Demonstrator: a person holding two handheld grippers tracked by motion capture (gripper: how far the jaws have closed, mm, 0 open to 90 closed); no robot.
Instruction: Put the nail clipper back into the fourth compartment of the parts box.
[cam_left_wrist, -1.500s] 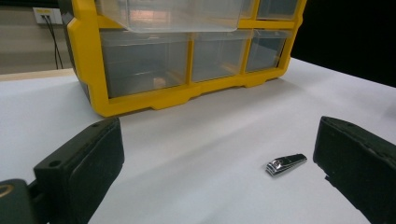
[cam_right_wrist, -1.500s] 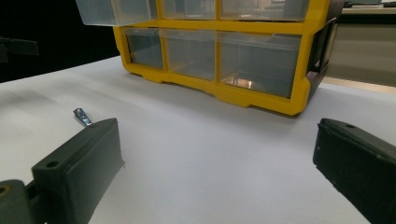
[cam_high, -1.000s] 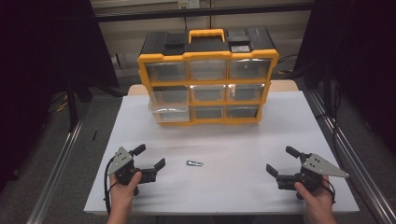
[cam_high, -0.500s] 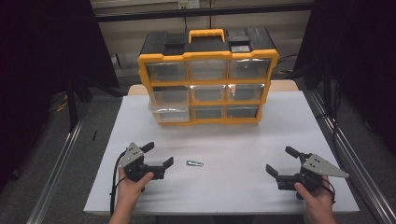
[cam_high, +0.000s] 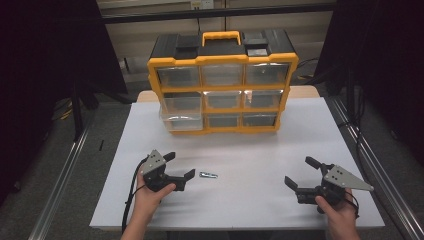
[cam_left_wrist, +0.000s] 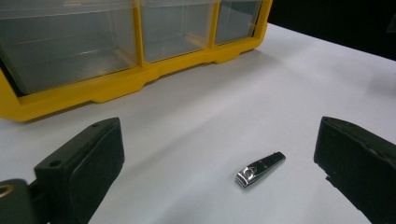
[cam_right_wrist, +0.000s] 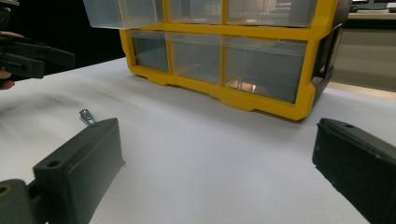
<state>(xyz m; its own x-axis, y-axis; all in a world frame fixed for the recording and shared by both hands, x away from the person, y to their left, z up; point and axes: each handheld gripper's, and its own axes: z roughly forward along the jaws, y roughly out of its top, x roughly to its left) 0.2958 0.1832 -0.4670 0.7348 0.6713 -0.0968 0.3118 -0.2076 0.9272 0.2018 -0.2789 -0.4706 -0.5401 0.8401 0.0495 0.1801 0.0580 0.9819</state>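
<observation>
**Left gripper at the nail clipper, jaws wide**

Your left gripper (cam_high: 181, 166) sits low over the white table (cam_high: 250, 150) with its jaws spread wide apart, holding nothing. Just to its right lies the nail clipper (cam_high: 208, 175), flat on the table and touching neither jaw; in the left gripper view it rests between the two black pads (cam_left_wrist: 260, 168), nearer the right one. A small round mark shows on its chrome lever, too small to read. Behind it stands the yellow drawer organiser (cam_high: 222, 85), with its bottom-left clear drawer (cam_high: 180, 121) pulled out a little; no label on it is legible. Far right, your right gripper (cam_high: 305, 173) also has its jaws apart and empty, well away from the clipper.
</observation>
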